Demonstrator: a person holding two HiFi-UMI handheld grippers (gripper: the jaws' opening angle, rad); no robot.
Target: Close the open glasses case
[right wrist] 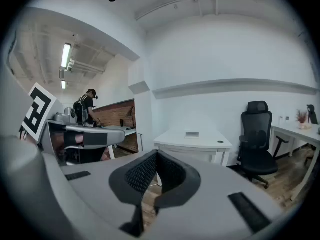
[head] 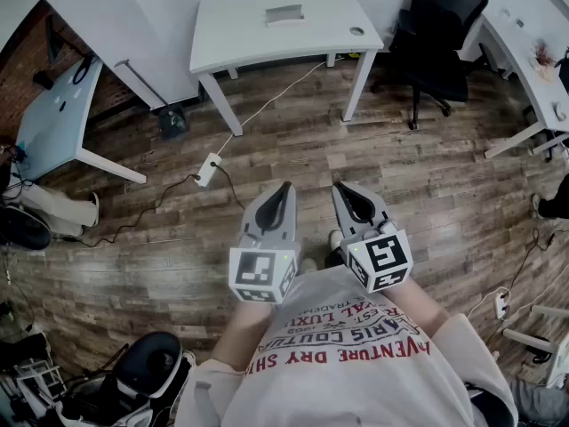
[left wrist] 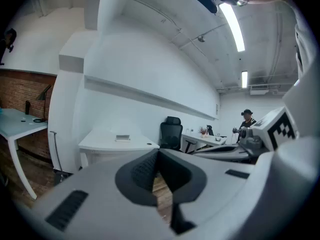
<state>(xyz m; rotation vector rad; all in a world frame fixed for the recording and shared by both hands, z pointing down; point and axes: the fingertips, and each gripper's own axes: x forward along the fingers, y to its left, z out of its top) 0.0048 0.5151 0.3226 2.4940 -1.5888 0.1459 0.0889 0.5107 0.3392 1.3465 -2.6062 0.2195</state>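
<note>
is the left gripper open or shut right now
Shut and empty. In its own view the left gripper has its jaw tips touching, nothing held between them; only wood floor shows through the gap.

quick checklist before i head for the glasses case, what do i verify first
1. Is the left gripper empty: ok, jaws together on nothing.
2. Is the right gripper empty: ok, jaws together on nothing.
3. Target found: cannot tell. A small grey object lies on the white desk, too small to identify.
4. Within reach: not ok. Both grippers are held near the chest and the desk is across the floor.
5. Walking path: not ok. A power strip and its cable lie on the wooden floor.
</note>
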